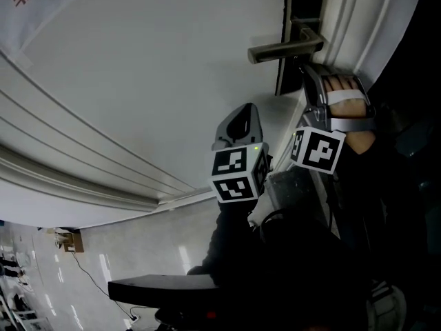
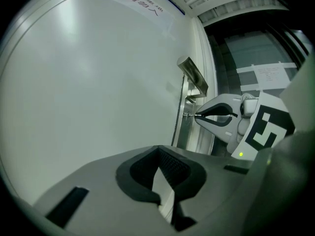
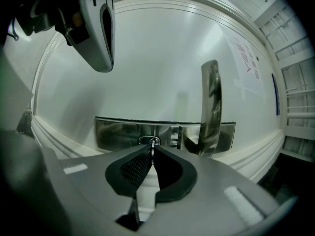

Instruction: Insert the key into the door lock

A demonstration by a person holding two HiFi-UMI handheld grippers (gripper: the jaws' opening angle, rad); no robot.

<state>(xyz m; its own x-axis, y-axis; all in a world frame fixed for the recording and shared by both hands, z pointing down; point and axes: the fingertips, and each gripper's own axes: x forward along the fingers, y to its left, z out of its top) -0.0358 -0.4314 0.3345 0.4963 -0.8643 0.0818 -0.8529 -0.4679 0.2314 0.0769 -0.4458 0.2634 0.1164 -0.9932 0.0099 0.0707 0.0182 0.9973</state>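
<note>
The white door (image 1: 138, 81) carries a metal lever handle (image 1: 286, 47) on a steel lock plate (image 3: 118, 134). My right gripper (image 3: 152, 151) is shut on a small metal key (image 3: 153, 143), whose tip sits at the round keyhole (image 3: 149, 140) in the plate, left of the handle (image 3: 210, 107). From the left gripper view, the right gripper (image 2: 197, 116) holds the key (image 2: 189, 115) against the plate below the handle (image 2: 193, 75). My left gripper (image 1: 244, 112) hangs back from the door, shut on nothing, its pads (image 2: 170, 163) meeting at the tip. The right gripper (image 1: 308, 71) reaches under the handle.
The door frame and a dark glass panel (image 2: 256, 58) lie right of the lock. A paper notice (image 3: 246, 63) is stuck on the door. Moulded ridges (image 1: 83, 164) cross the door. A tiled floor with a cable (image 1: 83, 274) shows below.
</note>
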